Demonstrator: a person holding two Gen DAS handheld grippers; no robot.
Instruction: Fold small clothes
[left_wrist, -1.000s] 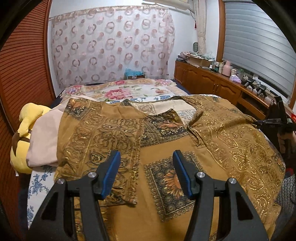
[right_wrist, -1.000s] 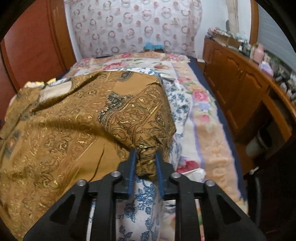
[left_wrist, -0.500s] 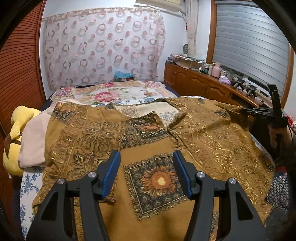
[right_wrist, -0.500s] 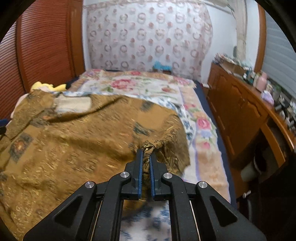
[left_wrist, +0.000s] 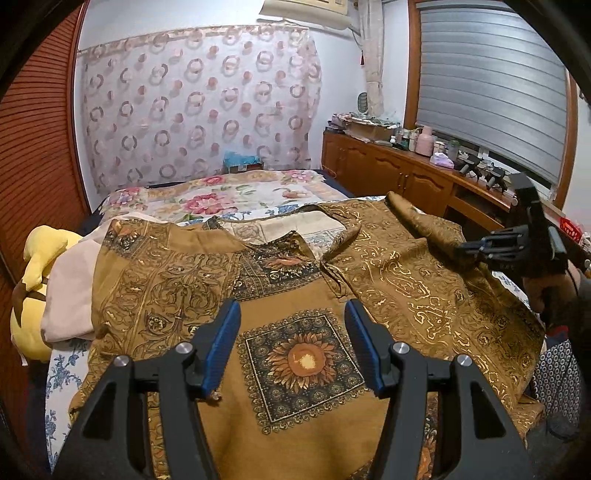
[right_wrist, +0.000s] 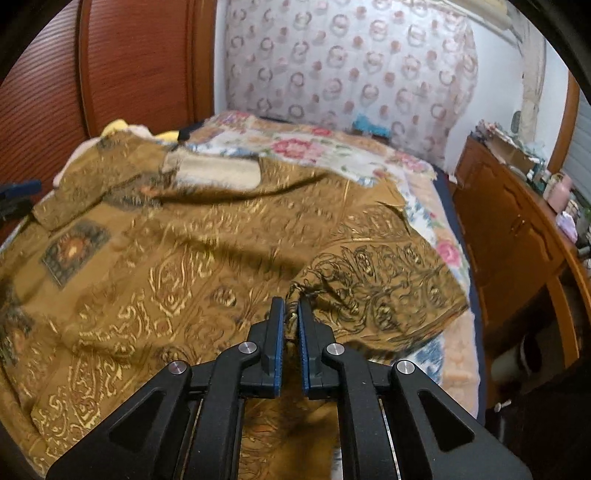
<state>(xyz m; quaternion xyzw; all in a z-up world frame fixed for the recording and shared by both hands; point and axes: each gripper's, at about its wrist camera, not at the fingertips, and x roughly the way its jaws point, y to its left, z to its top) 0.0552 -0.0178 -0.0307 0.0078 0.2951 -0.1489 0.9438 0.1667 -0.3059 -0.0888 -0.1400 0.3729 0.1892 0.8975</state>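
I see a bedroom: patterned curtain (left_wrist: 199, 107) on the far wall, wooden cabinets (left_wrist: 391, 177) and a shuttered window (left_wrist: 491, 85) at right, louvred wooden panel (left_wrist: 37, 122) at left.

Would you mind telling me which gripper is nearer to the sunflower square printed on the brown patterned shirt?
Left. The left gripper hangs open directly over the sunflower square on the brown patterned shirt; the right gripper pinches the far sleeve.
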